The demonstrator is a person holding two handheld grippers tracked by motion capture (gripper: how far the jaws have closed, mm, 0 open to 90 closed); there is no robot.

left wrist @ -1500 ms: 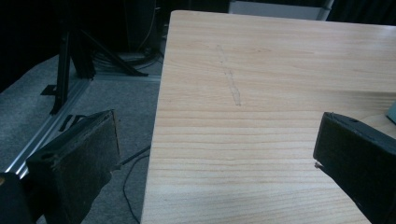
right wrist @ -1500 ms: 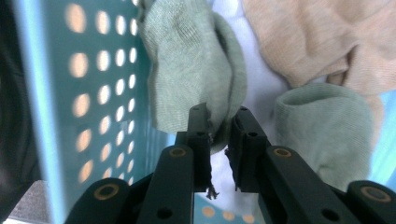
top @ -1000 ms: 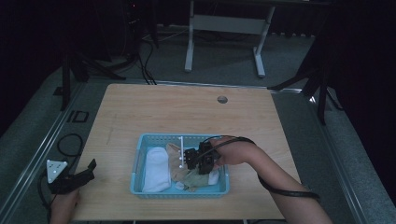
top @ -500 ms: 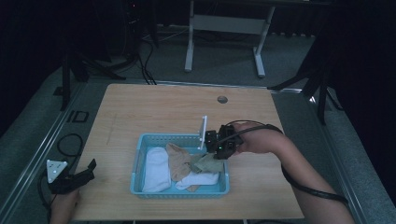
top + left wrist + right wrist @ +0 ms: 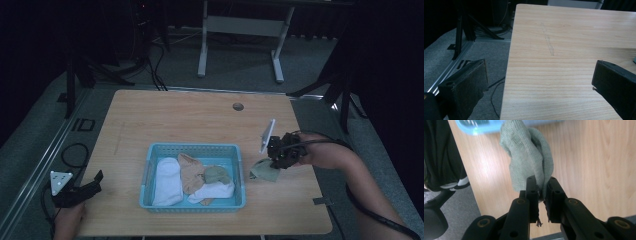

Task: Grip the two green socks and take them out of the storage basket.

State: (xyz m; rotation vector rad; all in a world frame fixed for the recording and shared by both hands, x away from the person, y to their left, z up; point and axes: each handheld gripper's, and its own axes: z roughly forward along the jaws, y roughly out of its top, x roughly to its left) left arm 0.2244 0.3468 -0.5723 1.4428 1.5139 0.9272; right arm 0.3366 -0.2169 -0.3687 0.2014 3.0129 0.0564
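Pinching a grey-green sock [image 5: 529,162] between the right gripper [image 5: 541,191] pads, jaws clenched nearly together on the fabric, sock hanging off the tips in a bunched fold. Holding that sock [image 5: 265,171] over bare wood just right of the basket [image 5: 239,175], outside it, lower edge near or on the table [image 5: 190,120]; contact hard to tell from the high view. Right gripper [image 5: 280,159] sitting near the table's right edge, hand [image 5: 325,155] behind it, cable looping along the forearm. Left gripper [image 5: 539,92] standing released, pads wide apart, nothing between them, looking along the table's left side with floor showing past the edge. Same left gripper [image 5: 82,187] parked at the near-left corner, well apart from the basket. Basket: one, light blue, slotted walls, sitting at the near middle of the table. Carrying inside: one white sock [image 5: 167,180] along the left side, one tan sock [image 5: 192,172] in the middle, one grey-green sock [image 5: 217,175] on top toward the right, one more white sock [image 5: 215,191] at the near right, overlapping the tan one. Counting four socks inside, one outside in the jaws; five total: two white, one tan, two grey-green. One round hole [image 5: 238,106] showing in the tabletop at the far side.
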